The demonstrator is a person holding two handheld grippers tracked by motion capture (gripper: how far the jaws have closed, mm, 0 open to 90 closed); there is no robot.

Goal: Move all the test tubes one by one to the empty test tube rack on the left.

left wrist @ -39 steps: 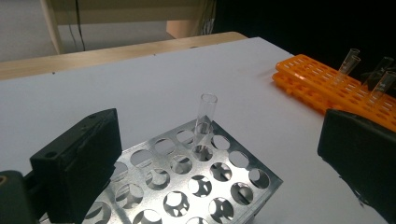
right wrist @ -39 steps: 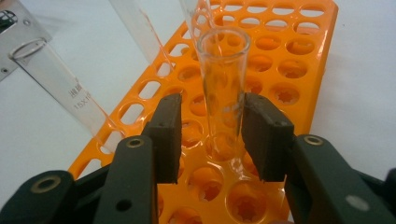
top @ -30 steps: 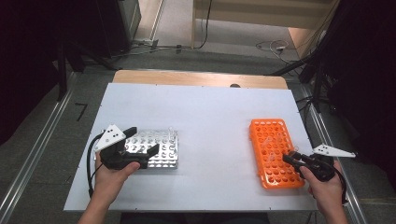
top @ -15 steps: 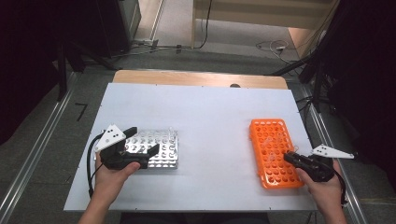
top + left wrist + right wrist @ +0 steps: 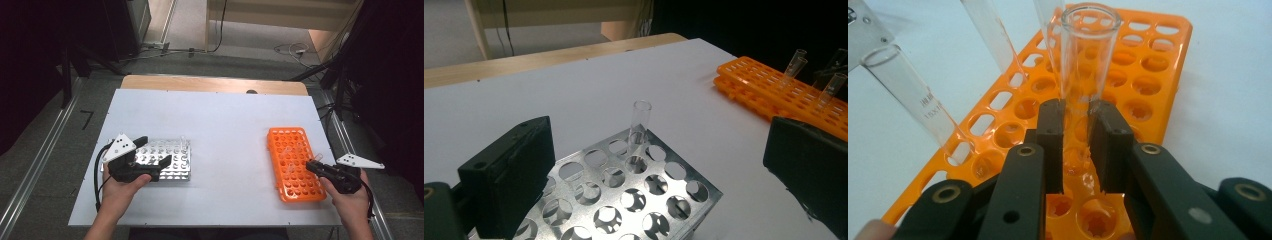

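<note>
Glass test tube [image 5: 1087,55] stands upright in the orange tube rack [image 5: 294,161] near the desk's right edge, pinched between the jaws of the right gripper [image 5: 1077,135]. Two more tubes [image 5: 913,95] lean in holes beside it. Toward the desk's front left corner, the left gripper [image 5: 152,157] has its jaws spread wide over the metal tube rack [image 5: 634,197], touching nothing; one clear tube [image 5: 640,122] stands in that rack's far corner.

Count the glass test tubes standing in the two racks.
4. One stands in the metal rack: tube. Three are in the orange rack: one between the right gripper's jaws, one leaning nearby, another behind. Others may be hidden.
</note>
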